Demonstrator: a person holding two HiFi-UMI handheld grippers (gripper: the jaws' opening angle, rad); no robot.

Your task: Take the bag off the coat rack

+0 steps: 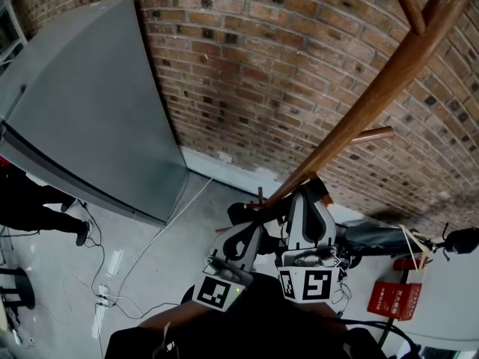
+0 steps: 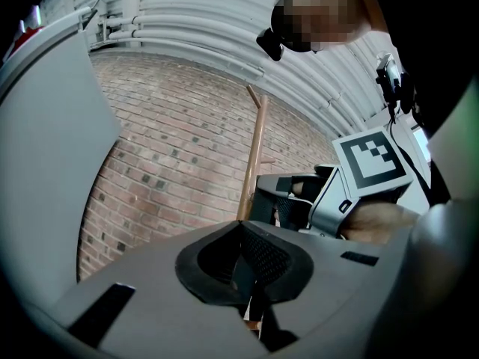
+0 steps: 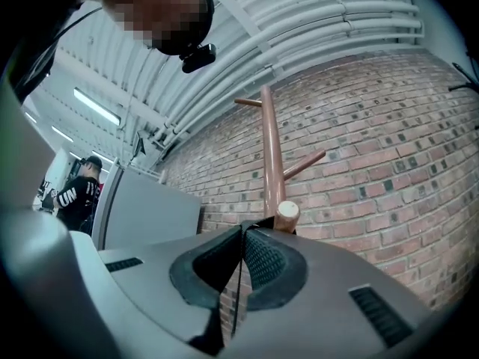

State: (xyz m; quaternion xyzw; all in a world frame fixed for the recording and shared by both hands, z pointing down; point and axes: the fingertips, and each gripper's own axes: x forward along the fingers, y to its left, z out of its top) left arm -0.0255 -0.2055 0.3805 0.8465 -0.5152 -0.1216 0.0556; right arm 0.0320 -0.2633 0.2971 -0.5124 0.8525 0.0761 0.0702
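The wooden coat rack [image 1: 359, 111] slants from the top right down to the middle of the head view. Both grippers sit at its lower pegs. My left gripper [image 1: 251, 217] is shut on a thin black bag strap [image 2: 257, 305]. My right gripper [image 1: 308, 194] is shut on a black strap [image 3: 235, 298] that runs up between its jaws to a round-ended peg [image 3: 287, 214]. The strap seems to lie over that peg. In the left gripper view the right gripper [image 2: 288, 200] is close beside the pole [image 2: 254, 155]. The bag's body is hidden below the grippers.
A brick wall [image 1: 247, 58] stands right behind the rack. A tall grey cabinet [image 1: 82, 111] fills the left. Cables and a power strip [image 1: 105, 298] lie on the floor. A red box [image 1: 395, 299] is at the right. A person [image 1: 37, 200] stands at the far left.
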